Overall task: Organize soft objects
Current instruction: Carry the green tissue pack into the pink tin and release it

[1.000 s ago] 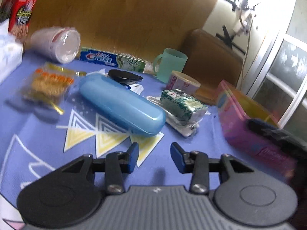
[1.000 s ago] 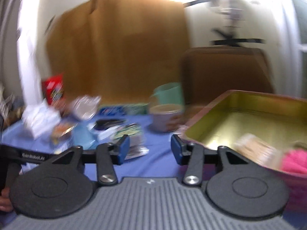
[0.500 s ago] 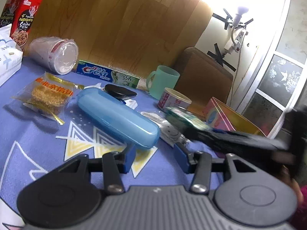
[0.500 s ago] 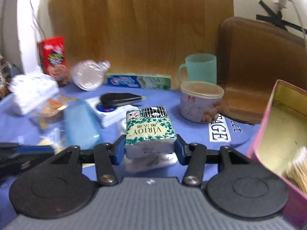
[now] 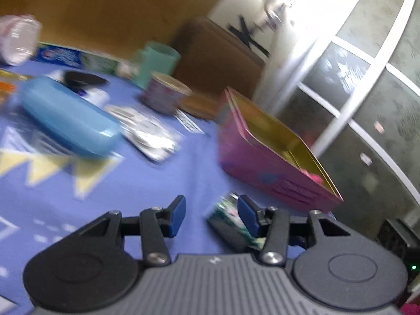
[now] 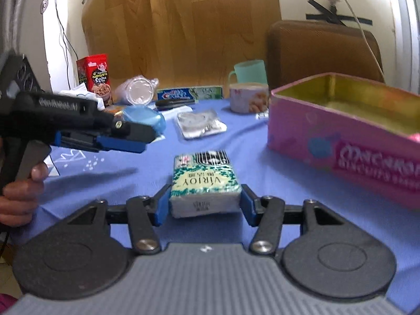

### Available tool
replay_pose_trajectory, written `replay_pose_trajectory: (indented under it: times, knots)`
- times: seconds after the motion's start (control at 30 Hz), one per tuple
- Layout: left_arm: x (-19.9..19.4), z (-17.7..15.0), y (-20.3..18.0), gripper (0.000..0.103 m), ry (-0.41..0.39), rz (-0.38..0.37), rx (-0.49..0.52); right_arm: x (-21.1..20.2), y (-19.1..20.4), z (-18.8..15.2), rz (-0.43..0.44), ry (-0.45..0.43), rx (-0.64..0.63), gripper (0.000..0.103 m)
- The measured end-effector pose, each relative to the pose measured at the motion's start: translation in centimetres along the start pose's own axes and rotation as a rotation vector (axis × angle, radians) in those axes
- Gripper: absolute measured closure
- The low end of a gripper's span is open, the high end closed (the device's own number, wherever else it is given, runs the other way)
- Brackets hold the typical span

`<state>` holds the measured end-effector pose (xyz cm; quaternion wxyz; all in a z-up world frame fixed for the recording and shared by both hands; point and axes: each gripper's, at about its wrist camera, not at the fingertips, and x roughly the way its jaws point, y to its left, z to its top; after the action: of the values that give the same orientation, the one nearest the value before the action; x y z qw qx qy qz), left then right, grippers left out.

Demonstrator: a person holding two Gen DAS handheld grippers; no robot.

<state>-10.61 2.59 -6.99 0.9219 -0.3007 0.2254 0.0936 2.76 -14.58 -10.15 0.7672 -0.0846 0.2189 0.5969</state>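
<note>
a: nearest my right gripper [image 6: 204,204] i had the green viriqy-label tissue pack [image 6: 206,181] between the blue pads. the jaws were opening, and i could see a sliver of gap on each side of the pack, so i judged it no longer clamped. the pack sat on the blue tablecloth [image 6: 302,197], just short of the pink tin [image 6: 341,141].

b: and your left gripper [image 5: 211,214]?

a: its jaws stood a little apart with nothing between them, and it was pointed over the cloth toward the same tin. its view was badly smeared.

b: so how would you have handled the step well?

a: my judgement was that the pack needed a fresh, square pinch across its short sides, deep enough that the soft wrapper wouldn't slide out. then lift it clear of the near wall before crossing over. the tin's lip stood higher than the pack, so dragging would have jammed it.

b: anything beyond?

a: a foil packet [image 6: 200,122] lay farther back on the cloth. past it were the blue glasses case [image 6: 147,116], a printed tub [image 6: 248,101], a mint cup [image 6: 249,72] and a toothpaste box [image 6: 189,93] along the wooden board [image 6: 183,26].
</note>
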Motion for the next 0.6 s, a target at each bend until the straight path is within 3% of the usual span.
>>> replay_pose_trajectory:
  times: [0.17, 0.3, 0.33, 0.43, 0.6]
  knots:
    - [2.1, -0.7, -2.2, 0.058, 0.099, -0.018, 0.001, -0.3, 0.3, -0.5, -0.02, -0.016, -0.004, 0.032]
    - [3.8, -1.3, -2.8, 0.063, 0.152, -0.005, 0.003, -0.3, 0.5, -0.9, -0.013, -0.02, 0.0, 0.036]
    - [3.9, -1.4, -3.0, 0.063, 0.145, -0.001, 0.006, -0.1, 0.5, -1.0, 0.0, -0.012, 0.003, 0.047]
    - [3.8, -0.5, -4.5, 0.063, 0.131, -0.01, 0.037, -0.6, 1.1, -1.1, -0.034, -0.047, -0.033, 0.047]
    - [4.8, 3.4, -9.4, 0.063, 0.072, -0.055, 0.188, -3.0, -0.5, 0.8, -0.12, -0.217, -0.022, 0.047]
